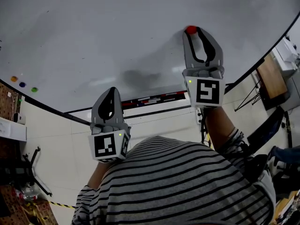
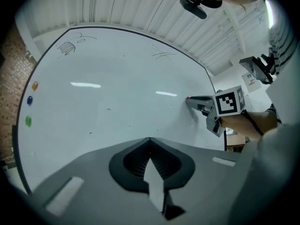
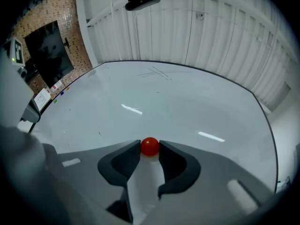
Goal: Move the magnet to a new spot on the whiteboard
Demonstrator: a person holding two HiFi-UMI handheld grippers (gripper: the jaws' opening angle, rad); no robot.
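Observation:
A small round red magnet (image 3: 150, 146) sits on the whiteboard (image 1: 117, 36), pinched between the tips of my right gripper (image 1: 191, 30). In the right gripper view both jaws touch its sides. The head view shows the red magnet (image 1: 191, 30) at the top of that gripper, against the board. The left gripper view shows it as a red dot (image 2: 188, 98) at the right gripper's (image 2: 189, 100) tip. My left gripper (image 1: 109, 91) hangs lower, near the board's bottom edge, with its jaws together and nothing between them; its tips (image 2: 150, 138) meet in its own view.
Three more magnets, orange (image 1: 14, 78), blue (image 1: 22, 84) and green (image 1: 34, 90), sit at the board's left edge. A marker tray (image 1: 150, 100) runs along the bottom rim. Faint pen marks (image 3: 157, 72) lie on the board. Brick wall at the left.

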